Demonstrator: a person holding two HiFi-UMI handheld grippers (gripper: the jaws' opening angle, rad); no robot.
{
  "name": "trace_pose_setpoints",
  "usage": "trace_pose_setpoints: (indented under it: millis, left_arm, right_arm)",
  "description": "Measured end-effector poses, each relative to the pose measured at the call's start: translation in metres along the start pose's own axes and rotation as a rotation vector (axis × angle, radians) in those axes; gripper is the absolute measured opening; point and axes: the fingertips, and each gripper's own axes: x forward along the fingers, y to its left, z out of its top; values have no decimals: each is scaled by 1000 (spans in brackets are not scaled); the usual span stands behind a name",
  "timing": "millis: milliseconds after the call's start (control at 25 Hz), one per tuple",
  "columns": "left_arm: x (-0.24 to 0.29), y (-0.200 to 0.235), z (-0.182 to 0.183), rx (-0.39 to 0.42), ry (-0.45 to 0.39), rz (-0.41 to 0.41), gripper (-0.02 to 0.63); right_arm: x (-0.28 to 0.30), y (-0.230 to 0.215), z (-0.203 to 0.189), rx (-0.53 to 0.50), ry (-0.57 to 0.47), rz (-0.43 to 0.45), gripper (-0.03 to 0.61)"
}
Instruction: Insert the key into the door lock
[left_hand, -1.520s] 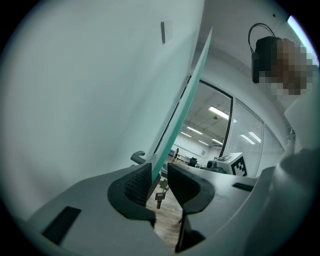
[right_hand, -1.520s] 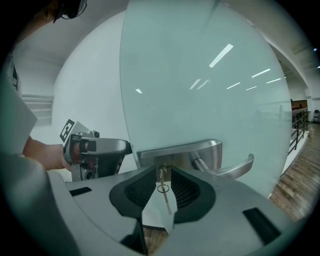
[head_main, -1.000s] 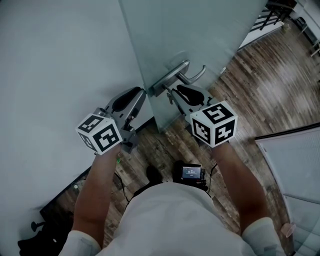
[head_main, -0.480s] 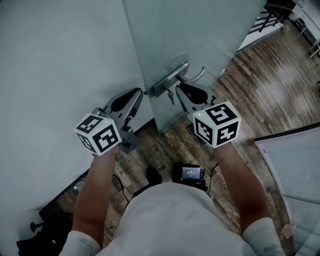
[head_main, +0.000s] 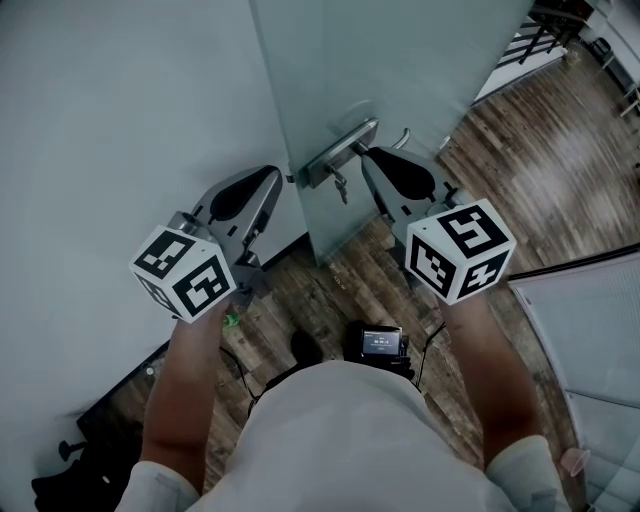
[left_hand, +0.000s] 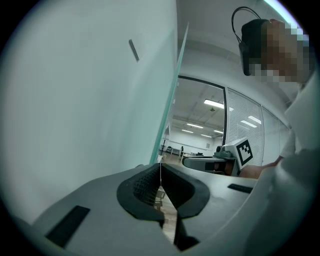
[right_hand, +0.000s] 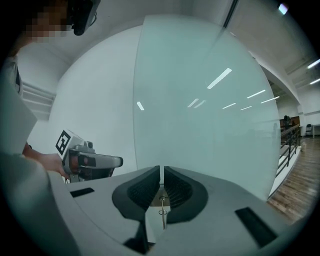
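Both grippers have lifted since a second ago. The right gripper (head_main: 369, 156) has come up and away from the key (head_main: 341, 186), which has kept its place just below the door handle (head_main: 346, 148), at the edge of the glass door (head_main: 420, 70). The key now appears seated in the lock (head_main: 318, 175), its bow and a small ring (right_hand: 161, 211) hanging free. The right gripper view shows it low, beyond the jaws and not between them. Those jaws stand drawn together with only a slit of light between the pads, and they grip nothing. The left gripper (head_main: 283, 179) sits level beside the door's edge on the wall (head_main: 120, 120) side. Its jaws have just been closing and now meet pad to pad, with nothing between them. By the look of things the insertion itself is done and both hands are backing off. If the key still needs pressing home or turning, the right gripper would have to come back down to the height of the bow, part its jaws and close squarely on the flat of the key. It would need to stay clear of the lever above it. The left gripper has no evident part to play beyond keeping clear of the door's edge.
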Motion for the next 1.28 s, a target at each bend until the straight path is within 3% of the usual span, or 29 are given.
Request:
trace_pose_setpoints:
  millis: [600, 1280]
  left_arm:
    - [-32, -28, 4, -22, -19, -3, 18]
    - [-56, -51, -25, -83, -8, -4, 18]
  right_arm:
    - [-47, 4, 13, -39, -22, -22, 34]
    - [-87, 12, -5, 38, -22, -46, 31]
